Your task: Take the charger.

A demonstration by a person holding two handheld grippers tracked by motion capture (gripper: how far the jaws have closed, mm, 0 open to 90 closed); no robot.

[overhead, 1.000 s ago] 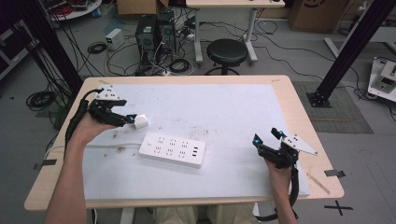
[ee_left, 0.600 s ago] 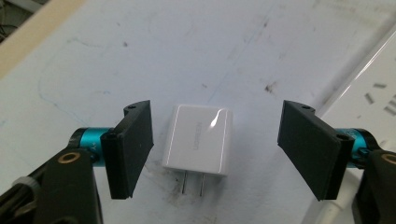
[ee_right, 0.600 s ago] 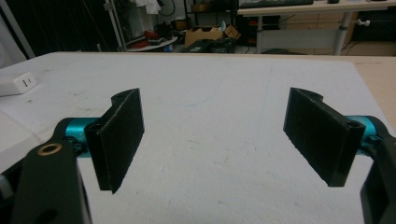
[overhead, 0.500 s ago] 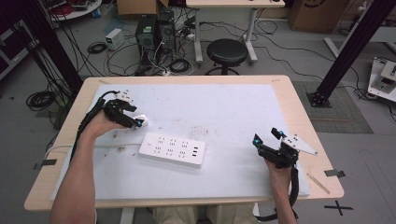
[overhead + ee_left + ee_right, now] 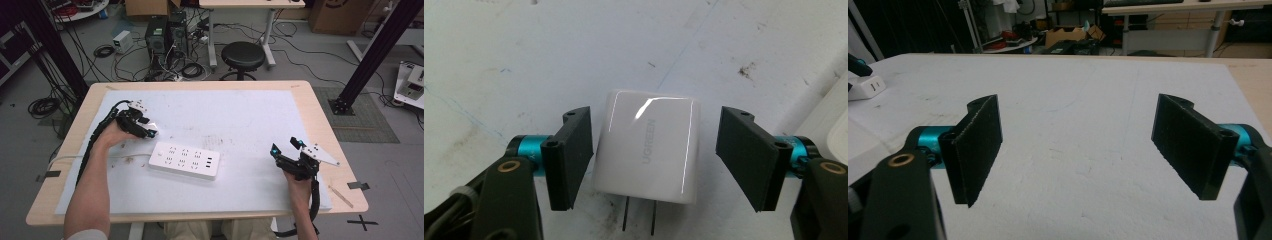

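The one word that can be read is "UGREEN", in grey capitals running lengthwise along the glossy face of the white charger (image 5: 647,147), seen in the left gripper view. The power strip (image 5: 184,160) bears no lettering that can be made out in the high view, and any marks on the boxes and gear on the floor beyond the surface are too small and blurred to read.

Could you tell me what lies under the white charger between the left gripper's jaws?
The charger lies on the white mat, two prongs poking out toward the camera. The mat directly beneath it is covered. The left gripper is open.
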